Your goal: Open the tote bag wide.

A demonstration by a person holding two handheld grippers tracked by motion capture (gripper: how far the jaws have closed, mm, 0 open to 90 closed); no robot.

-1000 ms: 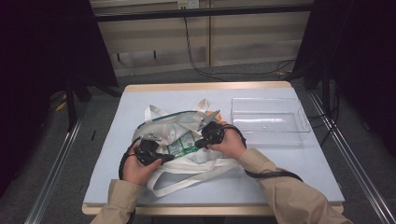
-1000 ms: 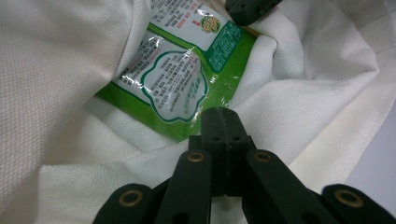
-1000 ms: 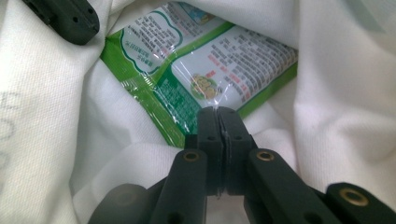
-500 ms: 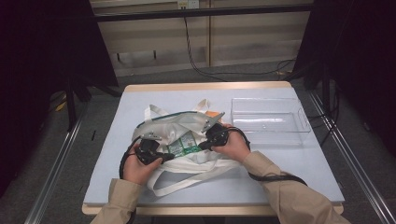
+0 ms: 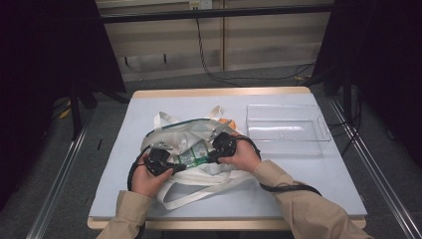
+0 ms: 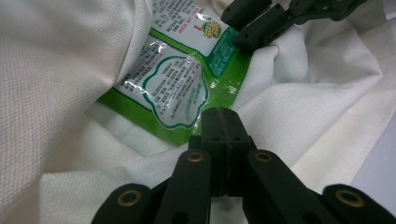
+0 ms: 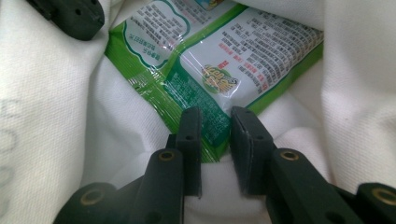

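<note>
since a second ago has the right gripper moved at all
Yes, slightly. The right gripper has come toward the person and away from the clear tray, dipping into the bag.

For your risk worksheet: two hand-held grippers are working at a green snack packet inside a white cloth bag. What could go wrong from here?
1. The right gripper straddles only the green packet's edge seal, jaws slightly apart; the glossy film may slip out when pulled.
2. The cloth bag folds over the packet, so fabric could get pinched or snag it.
3. The left gripper, jaws together, seems to grip bag cloth; if it slips, the opening may collapse.
</note>
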